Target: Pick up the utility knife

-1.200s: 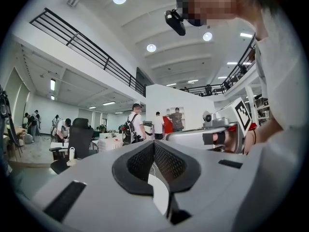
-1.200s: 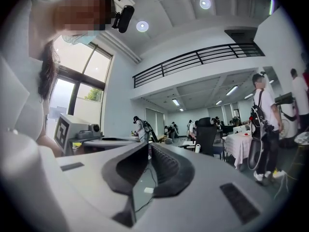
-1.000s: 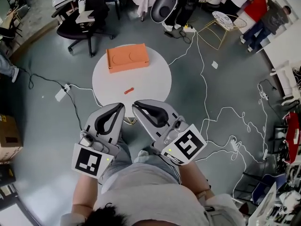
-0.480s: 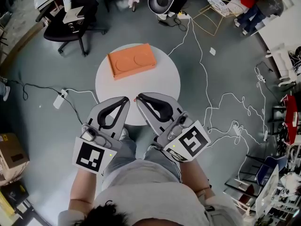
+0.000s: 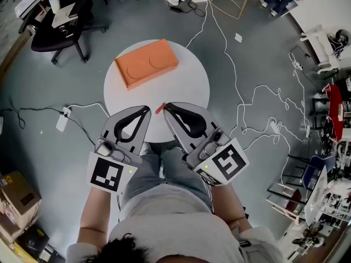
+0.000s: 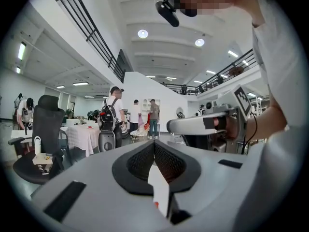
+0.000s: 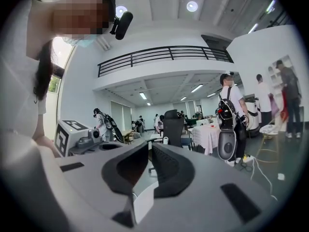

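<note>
Left gripper [image 5: 146, 110], fingers pressed together, and right gripper [image 5: 167, 106], fingers a sliver apart, hover over the white counter's [image 5: 184, 78] near edge. The orange utility knife [image 5: 160, 108] lies slantwise between their tips, nearer the right one, with an orange box [image 5: 146, 63] beyond.

- The round table [image 5: 184, 84] is bare in the middle and on the right half, so from the lower edge of the frame I have free room there.
- The orange box [image 5: 145, 63] takes the upper left part of the table top and blocks that side.
- The utility knife [image 5: 160, 108] lies near the table's lower edge, in the narrow gap between the left gripper [image 5: 146, 110] and the right gripper [image 5: 167, 106].
- White cables [image 5: 239, 92] lie on the floor at the right.
- An office chair [image 5: 53, 33] stands at the upper left, well apart from the table.
</note>
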Motion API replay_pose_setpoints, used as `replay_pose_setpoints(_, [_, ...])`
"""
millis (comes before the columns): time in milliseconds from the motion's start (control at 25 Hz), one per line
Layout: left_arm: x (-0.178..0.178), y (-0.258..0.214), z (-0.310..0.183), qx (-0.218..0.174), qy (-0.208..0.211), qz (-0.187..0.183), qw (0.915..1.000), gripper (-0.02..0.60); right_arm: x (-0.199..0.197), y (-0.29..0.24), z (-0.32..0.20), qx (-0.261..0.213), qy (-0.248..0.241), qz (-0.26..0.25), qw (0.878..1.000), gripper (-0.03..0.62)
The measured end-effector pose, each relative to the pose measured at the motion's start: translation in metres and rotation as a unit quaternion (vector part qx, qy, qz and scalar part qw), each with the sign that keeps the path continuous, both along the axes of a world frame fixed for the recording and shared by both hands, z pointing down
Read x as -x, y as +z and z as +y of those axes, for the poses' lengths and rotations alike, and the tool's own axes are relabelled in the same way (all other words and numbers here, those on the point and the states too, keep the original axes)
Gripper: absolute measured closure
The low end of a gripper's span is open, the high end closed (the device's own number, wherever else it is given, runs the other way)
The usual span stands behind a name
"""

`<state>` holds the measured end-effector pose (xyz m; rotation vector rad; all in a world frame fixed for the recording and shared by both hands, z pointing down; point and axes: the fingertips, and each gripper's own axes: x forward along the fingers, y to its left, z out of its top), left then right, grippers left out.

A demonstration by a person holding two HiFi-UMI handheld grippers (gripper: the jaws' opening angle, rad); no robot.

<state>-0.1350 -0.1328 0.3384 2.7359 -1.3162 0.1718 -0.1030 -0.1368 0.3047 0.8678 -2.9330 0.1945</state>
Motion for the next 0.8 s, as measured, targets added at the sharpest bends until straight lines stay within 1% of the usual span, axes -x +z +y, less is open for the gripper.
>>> replay_pose_setpoints(200, [-0.017,0.045,-0.016,0.042,0.032,-0.031,0.9981,0.569,-0.017,0.014,-0.012,0.008,0.036,0.005,0.999,0.572])
replay_pose_setpoints(440, [-0.044,0.102,-0.038,0.102,0.04,-0.053,0.9926,0.569,-0.046,0.032,-0.025,0.02,0.068,0.006,0.997,0.572])
replay_pose_setpoints(560, [-0.062,0.139,-0.046,0.139,0.056,-0.081,0.9853,0.568,-0.06,0.041,-0.032,0.031,0.081,-0.003,0.996,0.572])
replay_pose_setpoints(720, [-0.075,0.193,-0.05,0.188,0.07,-0.121,0.9723,0.568,-0.071,0.058,-0.037,0.043,0.087,-0.008,0.995,0.572])
replay_pose_setpoints(800, [-0.079,0.216,-0.05,0.205,0.074,-0.142,0.9656,0.566,-0.075,0.067,-0.039,0.052,0.086,-0.006,0.995,0.572])
